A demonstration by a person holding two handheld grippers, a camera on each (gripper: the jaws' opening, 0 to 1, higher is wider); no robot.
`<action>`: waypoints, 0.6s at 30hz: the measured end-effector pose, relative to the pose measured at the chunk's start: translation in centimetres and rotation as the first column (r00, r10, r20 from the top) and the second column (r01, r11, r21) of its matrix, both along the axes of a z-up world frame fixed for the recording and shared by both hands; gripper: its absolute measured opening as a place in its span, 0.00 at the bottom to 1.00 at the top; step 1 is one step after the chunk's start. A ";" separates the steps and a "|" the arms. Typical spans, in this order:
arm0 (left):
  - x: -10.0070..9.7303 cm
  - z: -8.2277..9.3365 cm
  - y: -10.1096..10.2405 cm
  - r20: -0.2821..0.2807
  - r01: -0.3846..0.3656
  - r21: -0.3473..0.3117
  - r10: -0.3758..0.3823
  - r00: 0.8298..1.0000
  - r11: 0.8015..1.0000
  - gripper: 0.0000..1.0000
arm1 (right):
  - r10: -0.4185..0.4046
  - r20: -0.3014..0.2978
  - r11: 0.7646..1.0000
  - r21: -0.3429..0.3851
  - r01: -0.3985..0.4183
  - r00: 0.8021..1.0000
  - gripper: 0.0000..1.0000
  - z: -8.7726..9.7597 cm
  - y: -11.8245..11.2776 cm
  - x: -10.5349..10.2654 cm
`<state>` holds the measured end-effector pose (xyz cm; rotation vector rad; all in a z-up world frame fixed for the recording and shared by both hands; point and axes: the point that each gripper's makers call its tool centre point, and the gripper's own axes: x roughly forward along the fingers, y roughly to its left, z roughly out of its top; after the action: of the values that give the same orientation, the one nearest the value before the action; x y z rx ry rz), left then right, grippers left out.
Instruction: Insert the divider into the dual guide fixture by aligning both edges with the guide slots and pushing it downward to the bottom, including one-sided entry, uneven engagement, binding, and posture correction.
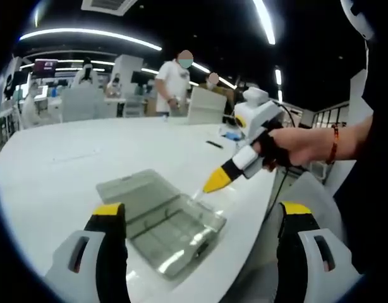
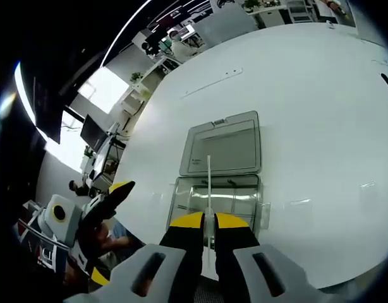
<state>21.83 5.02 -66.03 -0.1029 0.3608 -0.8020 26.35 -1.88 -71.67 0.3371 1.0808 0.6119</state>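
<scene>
A clear plastic box, the guide fixture (image 1: 172, 230) (image 2: 214, 197), lies on the white table (image 1: 67, 158) with its lid (image 2: 224, 148) folded open flat behind it. In the right gripper view my right gripper (image 2: 210, 221) is shut on a thin clear divider (image 2: 208, 180), held edge-on and upright over the box's open tray. In the left gripper view the same gripper (image 1: 216, 180) comes in from the right, held by a hand, its yellow tip just above the box's far right corner. My left gripper (image 1: 201, 211) stands wide open, its jaws straddling the box from the near side, holding nothing.
The table's curved edge (image 1: 257, 214) runs close to the right of the box. A black pen (image 1: 213, 144) and a small blue item (image 1: 230, 134) lie farther back. People stand beyond the table near desks and screens. My left gripper (image 2: 109, 196) shows at the lower left.
</scene>
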 end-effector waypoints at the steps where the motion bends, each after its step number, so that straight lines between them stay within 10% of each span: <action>1: 0.1 -0.1 0.1 0.000 0.000 0.006 0.000 1.000 1.000 0.99 | 0.000 -0.001 1.000 -0.001 0.000 1.000 0.00 -0.1 0.0 0.0; 18: 0.7 -1.1 0.8 -0.029 -0.005 0.002 0.005 1.000 1.000 0.98 | -0.017 -0.046 0.998 -0.066 0.014 0.999 0.00 -1.5 -0.6 0.3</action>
<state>22.50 5.84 -67.12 -0.1135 0.3886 -0.7959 26.65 -2.49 -73.12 0.3040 1.1398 0.5562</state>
